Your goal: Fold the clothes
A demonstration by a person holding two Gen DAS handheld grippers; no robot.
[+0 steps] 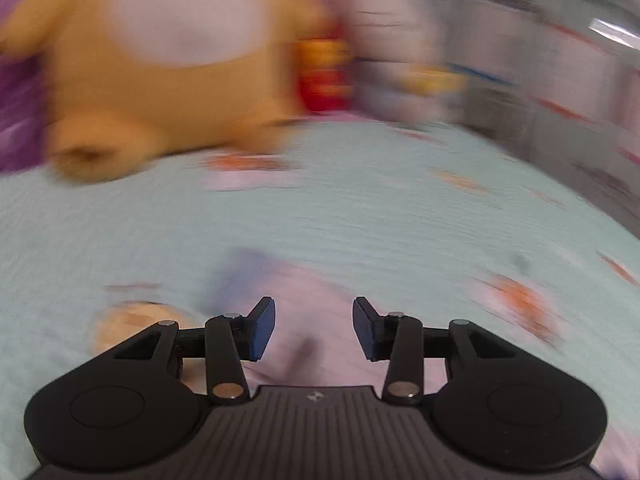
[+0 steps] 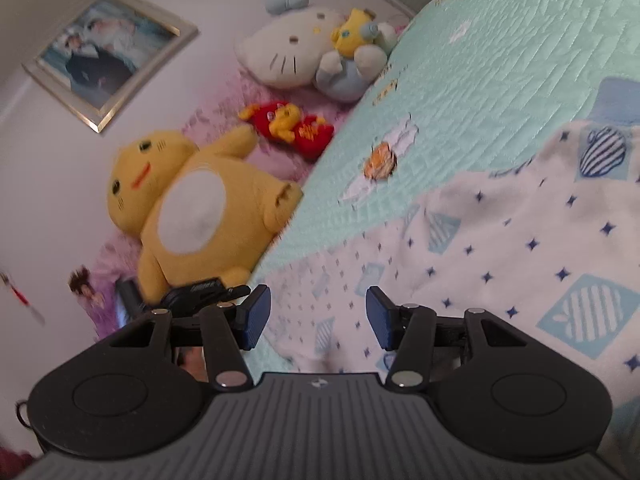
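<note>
White starred garment [image 2: 500, 232] under right tongs [image 2: 318, 316]

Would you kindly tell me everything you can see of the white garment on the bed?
The white garment looks soft and fleecy, printed with small dark blue stars and pale blue squares holding striped apple shapes. It lies loosely spread and rumpled on the mint quilted bedspread, not yet neatly folded. The right gripper stands open just over its near edge, pads clear of the cloth. Its far side runs out of view.
</note>
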